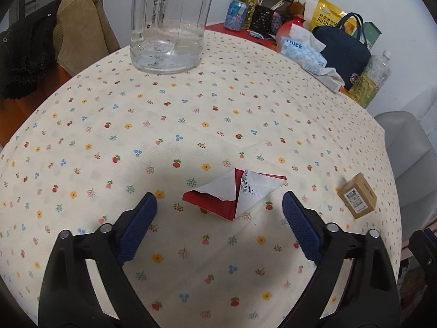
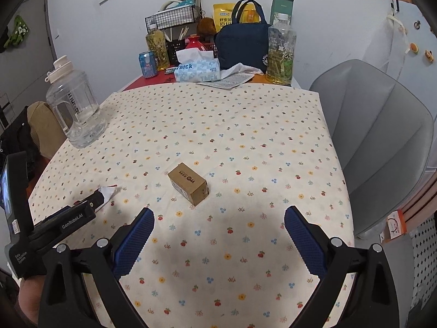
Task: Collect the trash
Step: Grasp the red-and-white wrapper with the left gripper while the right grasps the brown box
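Note:
A torn red and white paper wrapper (image 1: 235, 195) lies flat on the floral tablecloth (image 1: 191, 109), just ahead of my left gripper (image 1: 220, 201), whose jaws stand wide open on either side of it. A small brown cardboard box (image 1: 357, 199) lies to its right. In the right wrist view the box (image 2: 188, 183) lies on its side ahead of my right gripper (image 2: 220, 216), which is open and empty above the cloth. Only the wrapper's white tip (image 2: 108, 191) shows there, behind the left gripper's body (image 2: 68, 222).
A large clear water jug (image 2: 73, 109) stands at the table's left. At the back are a tissue pack (image 2: 197, 68), a navy bag (image 2: 243, 46), tea bottles (image 2: 281, 52), a can (image 2: 148, 64) and a wire basket. A grey chair (image 2: 382, 142) stands right of the table.

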Motion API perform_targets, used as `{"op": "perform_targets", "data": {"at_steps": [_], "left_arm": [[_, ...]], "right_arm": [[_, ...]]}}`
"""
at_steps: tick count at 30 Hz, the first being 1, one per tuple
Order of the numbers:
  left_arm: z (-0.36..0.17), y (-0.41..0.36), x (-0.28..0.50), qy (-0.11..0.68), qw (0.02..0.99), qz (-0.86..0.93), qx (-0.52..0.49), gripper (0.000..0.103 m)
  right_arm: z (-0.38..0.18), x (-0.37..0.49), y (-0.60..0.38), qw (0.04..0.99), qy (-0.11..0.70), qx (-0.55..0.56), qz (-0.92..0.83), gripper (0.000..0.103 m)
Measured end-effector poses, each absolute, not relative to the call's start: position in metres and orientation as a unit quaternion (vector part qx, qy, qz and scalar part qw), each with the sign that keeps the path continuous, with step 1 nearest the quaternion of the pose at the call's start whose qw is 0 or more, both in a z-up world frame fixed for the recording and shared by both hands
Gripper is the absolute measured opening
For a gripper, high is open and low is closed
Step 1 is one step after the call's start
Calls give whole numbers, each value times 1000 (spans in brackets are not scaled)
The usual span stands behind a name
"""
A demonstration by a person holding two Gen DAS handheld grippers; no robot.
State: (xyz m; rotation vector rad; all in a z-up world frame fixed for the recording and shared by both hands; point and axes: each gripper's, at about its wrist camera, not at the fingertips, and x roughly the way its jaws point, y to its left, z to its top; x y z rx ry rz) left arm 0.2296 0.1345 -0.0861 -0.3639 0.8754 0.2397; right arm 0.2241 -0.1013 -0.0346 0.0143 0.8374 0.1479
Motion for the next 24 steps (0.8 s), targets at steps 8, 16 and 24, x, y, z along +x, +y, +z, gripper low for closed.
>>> {"op": "perform_targets", "data": {"at_steps": [8, 16, 24], "left_arm": [[-85, 122, 243, 418, 888, 117, -149, 42], [-78, 116, 252, 410, 894, 102, -149, 20], [-76, 116, 261, 409, 895, 107, -141, 20]], "right_arm": [[-47, 246, -92, 903, 423, 3, 77, 91], [-56, 261, -80, 897, 433, -3, 91, 84], [-67, 272, -68, 891, 442, -6, 100, 74]]}}
